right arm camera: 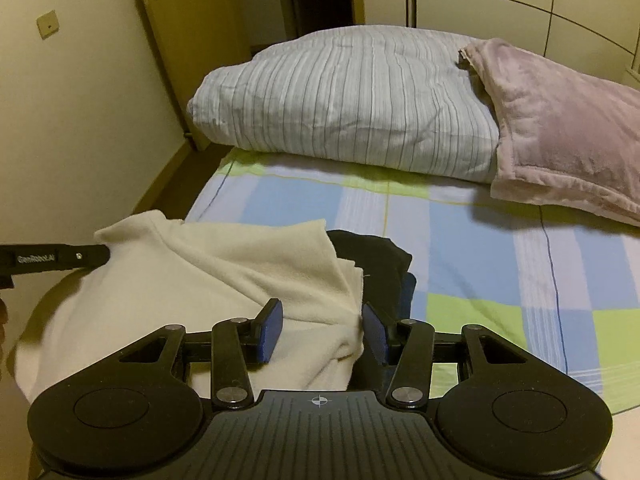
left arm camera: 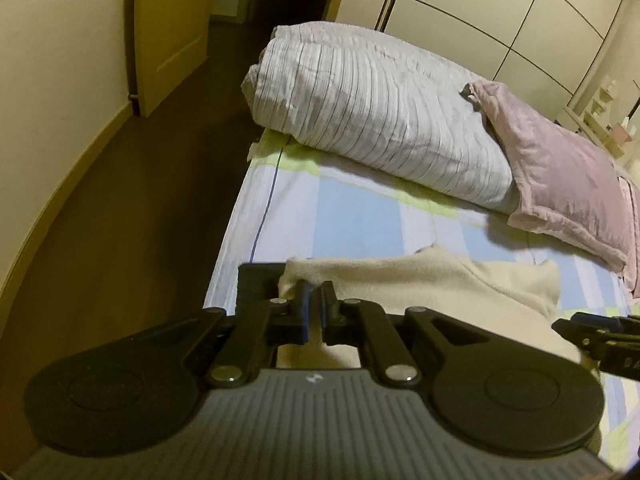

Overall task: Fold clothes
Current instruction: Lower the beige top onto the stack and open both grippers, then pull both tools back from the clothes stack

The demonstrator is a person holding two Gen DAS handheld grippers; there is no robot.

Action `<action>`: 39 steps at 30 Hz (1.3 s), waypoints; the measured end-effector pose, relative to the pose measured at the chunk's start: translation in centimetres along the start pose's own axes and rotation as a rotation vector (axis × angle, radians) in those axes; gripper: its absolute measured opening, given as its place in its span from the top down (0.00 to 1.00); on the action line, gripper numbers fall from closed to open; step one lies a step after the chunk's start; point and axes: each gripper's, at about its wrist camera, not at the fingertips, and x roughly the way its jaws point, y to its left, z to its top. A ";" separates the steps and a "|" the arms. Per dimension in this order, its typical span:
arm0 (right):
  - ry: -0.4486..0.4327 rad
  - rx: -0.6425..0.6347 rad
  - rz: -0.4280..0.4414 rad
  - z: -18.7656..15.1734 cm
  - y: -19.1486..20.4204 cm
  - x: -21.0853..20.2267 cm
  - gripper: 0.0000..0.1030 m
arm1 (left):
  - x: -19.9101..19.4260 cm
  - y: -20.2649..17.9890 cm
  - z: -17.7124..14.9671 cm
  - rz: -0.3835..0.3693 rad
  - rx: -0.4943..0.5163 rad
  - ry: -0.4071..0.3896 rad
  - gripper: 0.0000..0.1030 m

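Cream fleece garment, mid-fold, on checked bedsheet.

Left gripper [left arm camera: 314, 300]: jaws pinched shut on the cream fleece garment [left arm camera: 420, 280] at its 9 o'clock edge. Right gripper [right arm camera: 320, 330]: jaws half apart, a bunched fold between them, grip uncertain. The garment looks light, soft, floppy and non-slip; best held by corners or hem. Dark garment [right arm camera: 380, 256] lies beneath at 1 o'clock; bedsheet [right arm camera: 460, 240] beyond.

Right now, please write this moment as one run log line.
left gripper: shut on cream garment | right gripper: around garment fold, grip unclear | dark clothes beneath | bed
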 end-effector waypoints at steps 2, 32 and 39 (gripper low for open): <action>-0.020 0.041 0.017 0.2 -0.4 -1.5 0.53 | -1.9 0.1 0.1 -0.003 -0.018 -0.026 0.95; 0.080 -0.130 0.114 -8.6 3.9 -10.4 0.52 | -14.0 -8.5 -8.4 0.278 0.046 0.076 0.66; 0.074 -0.145 0.110 -11.5 3.3 -14.5 0.52 | -18.7 -10.6 -11.3 0.304 0.044 0.022 0.50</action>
